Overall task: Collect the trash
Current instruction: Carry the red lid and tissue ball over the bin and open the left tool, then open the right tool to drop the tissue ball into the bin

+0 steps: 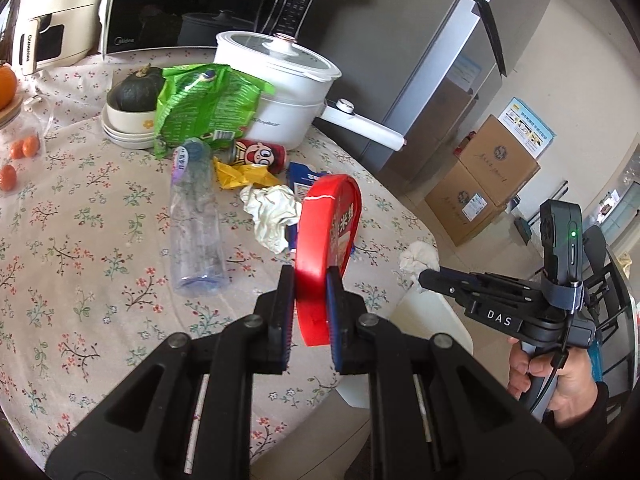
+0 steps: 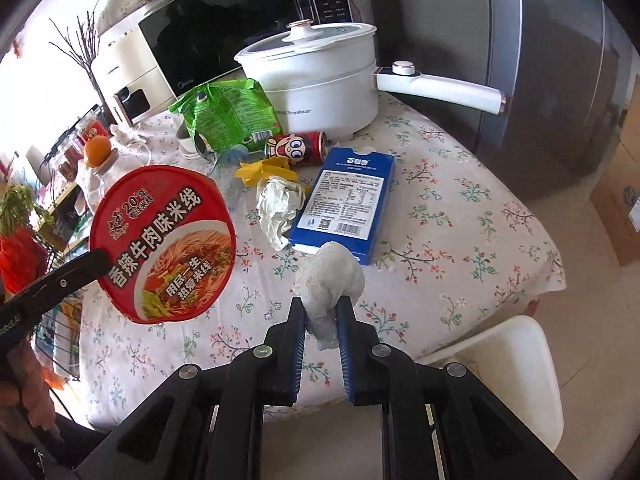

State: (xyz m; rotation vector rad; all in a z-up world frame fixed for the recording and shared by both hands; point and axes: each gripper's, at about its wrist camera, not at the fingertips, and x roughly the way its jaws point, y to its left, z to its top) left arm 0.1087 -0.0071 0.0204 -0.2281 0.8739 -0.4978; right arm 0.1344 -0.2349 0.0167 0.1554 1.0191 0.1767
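Left claw (image 1: 310, 280) pinching red noodle bowl (image 1: 326, 240) edge-on, its printed lid visible only from the right; right claw (image 2: 322, 308) pinching crumpled tissue (image 2: 330, 280) above the counter (image 2: 460, 220).

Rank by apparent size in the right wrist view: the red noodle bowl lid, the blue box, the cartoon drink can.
1. red noodle bowl lid, though it is held up near the camera, so its lead over the box is unsure.
2. blue box, flat on the table.
3. cartoon drink can, clearly smallest.

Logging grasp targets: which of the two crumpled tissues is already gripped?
The rounder tissue wad, clamped in the right gripper; the other crumpled tissue lies beside the blue box.
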